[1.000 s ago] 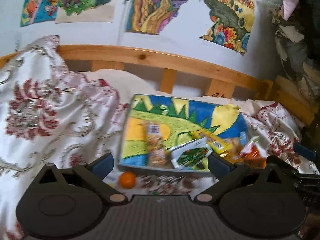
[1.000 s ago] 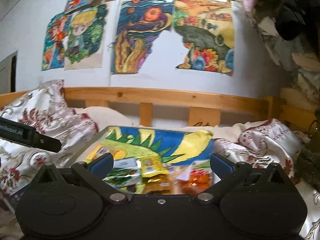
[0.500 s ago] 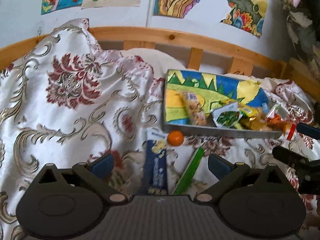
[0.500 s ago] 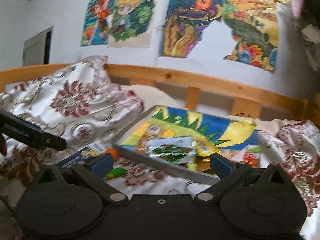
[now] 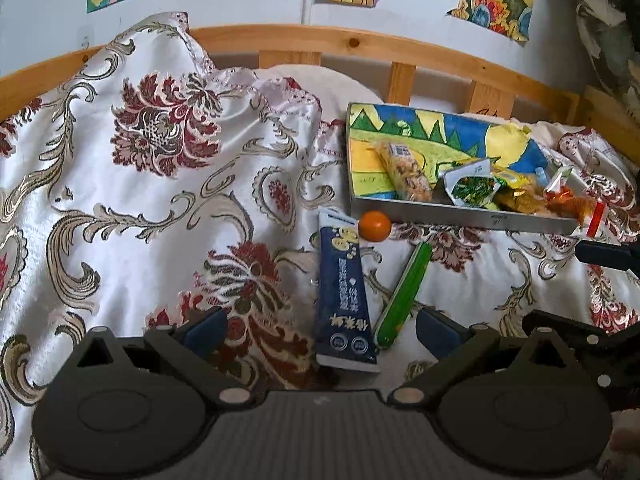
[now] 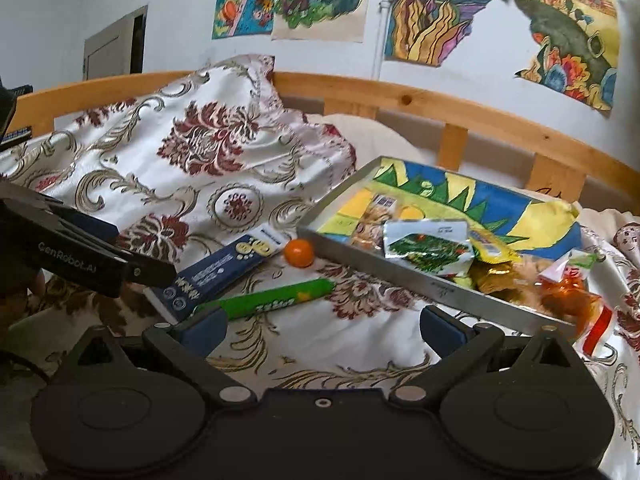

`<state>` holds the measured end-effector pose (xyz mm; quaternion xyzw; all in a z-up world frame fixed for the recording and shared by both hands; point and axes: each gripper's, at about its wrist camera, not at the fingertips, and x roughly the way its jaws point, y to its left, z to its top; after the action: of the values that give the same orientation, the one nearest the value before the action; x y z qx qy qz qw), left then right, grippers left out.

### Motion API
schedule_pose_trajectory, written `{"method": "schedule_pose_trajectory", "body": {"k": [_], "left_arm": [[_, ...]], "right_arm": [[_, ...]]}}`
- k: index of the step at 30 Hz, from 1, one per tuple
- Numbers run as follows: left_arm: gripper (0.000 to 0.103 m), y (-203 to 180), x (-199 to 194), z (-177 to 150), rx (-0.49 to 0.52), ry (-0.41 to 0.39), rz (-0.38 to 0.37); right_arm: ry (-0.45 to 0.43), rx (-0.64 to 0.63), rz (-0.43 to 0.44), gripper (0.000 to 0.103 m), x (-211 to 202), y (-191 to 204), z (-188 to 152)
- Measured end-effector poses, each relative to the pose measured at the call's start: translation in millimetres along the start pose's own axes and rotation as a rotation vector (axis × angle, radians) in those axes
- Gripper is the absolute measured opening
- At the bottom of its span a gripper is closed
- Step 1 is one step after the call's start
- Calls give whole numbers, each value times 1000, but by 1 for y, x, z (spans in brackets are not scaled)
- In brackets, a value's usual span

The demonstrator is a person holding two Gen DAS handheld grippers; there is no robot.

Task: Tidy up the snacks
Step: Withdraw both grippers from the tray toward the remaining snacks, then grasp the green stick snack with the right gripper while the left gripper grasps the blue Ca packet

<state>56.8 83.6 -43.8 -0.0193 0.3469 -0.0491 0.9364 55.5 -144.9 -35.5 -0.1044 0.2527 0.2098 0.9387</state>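
- Left gripper (image 5: 320,328): jaws spread wide, empty, over the blue packet (image 5: 345,288).
- Right gripper (image 6: 322,330): jaws wide, empty.
- Tray (image 5: 460,211) on the bed holds snacks (orange ball (image 5: 375,226) just outside).

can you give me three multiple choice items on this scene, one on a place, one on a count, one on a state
1. Where does the small orange ball lie?
A. inside the tray
B. on the bedspread just outside the tray's near wall
C. on the pillow

2. How many snacks lie on the bedspread outside the tray?
A. one
B. three
C. five

3. How does the left gripper stand?
A. open and empty
B. shut on the green stick
C. shut on the ball

Answers:
1 B, it sits against the metal wall, outside.
2 B, the ball, the dark blue packet and the green stick.
3 A, its fingers are spread with nothing between.
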Motion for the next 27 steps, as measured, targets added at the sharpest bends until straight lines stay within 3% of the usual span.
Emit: {"method": "schedule_pose_trajectory", "body": {"k": [18, 27], "left_arm": [[102, 0, 16, -1, 76, 64, 17], [102, -4, 27, 6, 111, 80, 21]], "right_arm": [[148, 15, 32, 102, 25, 6, -10], [172, 20, 24, 102, 34, 5, -10]]}}
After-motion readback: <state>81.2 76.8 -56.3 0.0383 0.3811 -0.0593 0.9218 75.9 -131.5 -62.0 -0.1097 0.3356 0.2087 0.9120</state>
